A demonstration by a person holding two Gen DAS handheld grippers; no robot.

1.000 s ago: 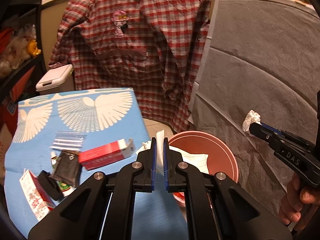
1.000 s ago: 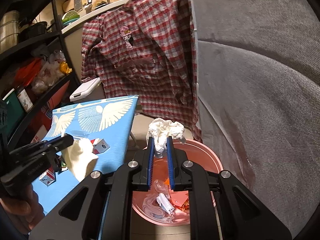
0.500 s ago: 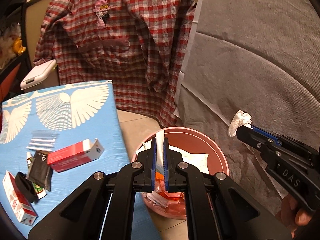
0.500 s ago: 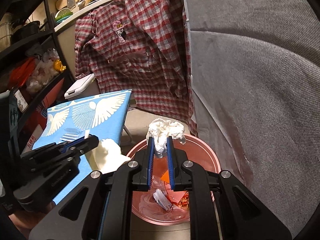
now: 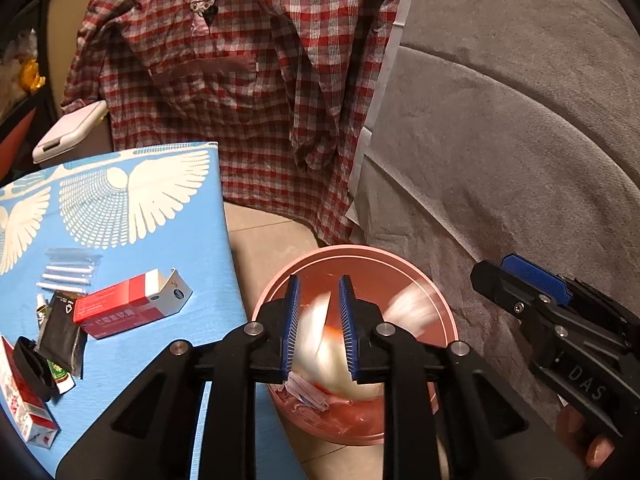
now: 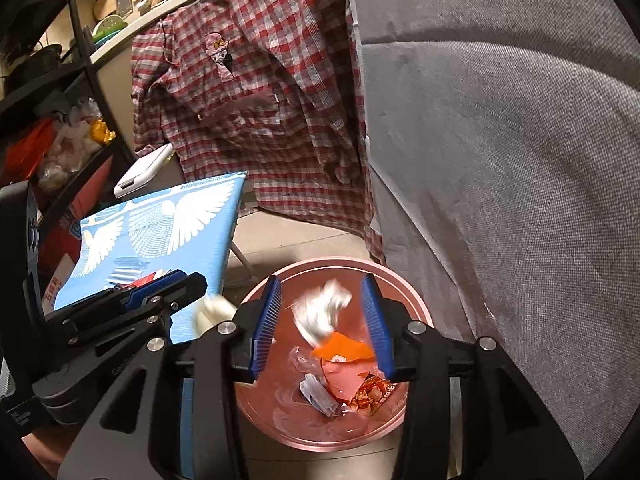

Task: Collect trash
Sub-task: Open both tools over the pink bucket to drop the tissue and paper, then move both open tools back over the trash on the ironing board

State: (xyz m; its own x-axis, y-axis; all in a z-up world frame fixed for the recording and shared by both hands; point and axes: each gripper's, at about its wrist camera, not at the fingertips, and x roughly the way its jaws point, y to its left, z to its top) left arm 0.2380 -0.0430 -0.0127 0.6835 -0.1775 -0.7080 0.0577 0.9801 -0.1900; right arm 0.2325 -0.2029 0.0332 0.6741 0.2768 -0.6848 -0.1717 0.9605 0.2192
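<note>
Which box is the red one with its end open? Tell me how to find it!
Find the blue table with white wings, left of the pink bin. Near its right edge lies the red and white carton, flat, its open flaps pointing toward the bin. The other box, at the near left corner, is mostly white, and beside the carton lie only a black packet and clear-wrapped white sticks.

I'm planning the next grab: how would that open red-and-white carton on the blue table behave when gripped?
The red-and-white carton probably crushes easily: its end flaps stand open, so it looks empty and light. Lying flat on the blue table, it shouldn't roll, though it may slide when nudged.
</note>
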